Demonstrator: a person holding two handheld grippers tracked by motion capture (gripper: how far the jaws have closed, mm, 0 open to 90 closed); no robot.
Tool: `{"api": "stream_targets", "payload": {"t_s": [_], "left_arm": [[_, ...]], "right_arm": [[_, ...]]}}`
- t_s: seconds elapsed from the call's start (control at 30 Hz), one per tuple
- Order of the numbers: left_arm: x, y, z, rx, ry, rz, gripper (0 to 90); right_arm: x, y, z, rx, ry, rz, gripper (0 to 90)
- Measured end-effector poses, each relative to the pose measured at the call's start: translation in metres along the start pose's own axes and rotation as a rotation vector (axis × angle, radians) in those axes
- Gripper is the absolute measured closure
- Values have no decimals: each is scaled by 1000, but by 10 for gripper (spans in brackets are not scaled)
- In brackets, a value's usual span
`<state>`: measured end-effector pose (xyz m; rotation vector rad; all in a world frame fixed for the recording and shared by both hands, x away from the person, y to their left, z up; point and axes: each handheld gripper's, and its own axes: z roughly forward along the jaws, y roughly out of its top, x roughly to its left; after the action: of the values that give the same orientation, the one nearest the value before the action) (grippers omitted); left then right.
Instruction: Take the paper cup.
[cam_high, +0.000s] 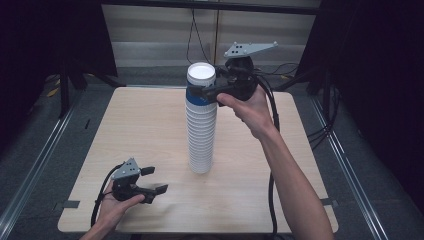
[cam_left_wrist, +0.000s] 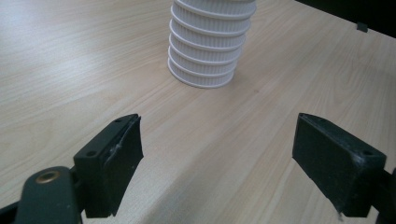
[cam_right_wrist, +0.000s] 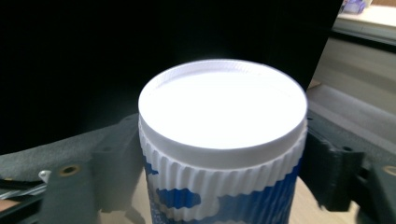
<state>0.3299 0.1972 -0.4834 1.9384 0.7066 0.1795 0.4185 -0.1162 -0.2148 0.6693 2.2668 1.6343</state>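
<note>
A tall stack of white ribbed cups (cam_high: 201, 140) stands upside down at the middle of the wooden table (cam_high: 145, 125). The top cup (cam_high: 201, 80), white with blue print, has my right gripper (cam_high: 202, 94) shut on its sides just under its flat white bottom. In the right gripper view the cup (cam_right_wrist: 223, 107) sits between the two jaws of that gripper (cam_right_wrist: 223, 177), one on each side. My left gripper (cam_high: 156, 180) is held low near the table's front left, open with nothing between its jaws. The left gripper (cam_left_wrist: 217, 154) faces the foot of the stack (cam_left_wrist: 208, 46).
Black cables (cam_high: 272, 130) trail from the right gripper along the forearm and off the table's front edge. Metal rails (cam_high: 35, 170) run along the floor on both sides. Dark curtains flank a pale wall panel (cam_high: 165, 35) behind the table.
</note>
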Motion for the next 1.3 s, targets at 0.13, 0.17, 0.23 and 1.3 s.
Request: {"api": "stream_targets", "payload": {"t_s": [0.13, 0.17, 0.23, 1.3], "left_arm": [[0, 0, 1, 4, -1, -3, 160], [0, 0, 1, 4, -2, -2, 161], [0, 0, 1, 4, -2, -2, 160], [0, 0, 2, 14, -6, 3, 164]], "right_arm": [[-1, 0, 1, 12, 1, 3, 240], [-1, 0, 2, 27, -2, 2, 229], [-1, -1, 2, 32, -3, 1, 225], [4, 17, -13, -114, -29, -6, 265]]}}
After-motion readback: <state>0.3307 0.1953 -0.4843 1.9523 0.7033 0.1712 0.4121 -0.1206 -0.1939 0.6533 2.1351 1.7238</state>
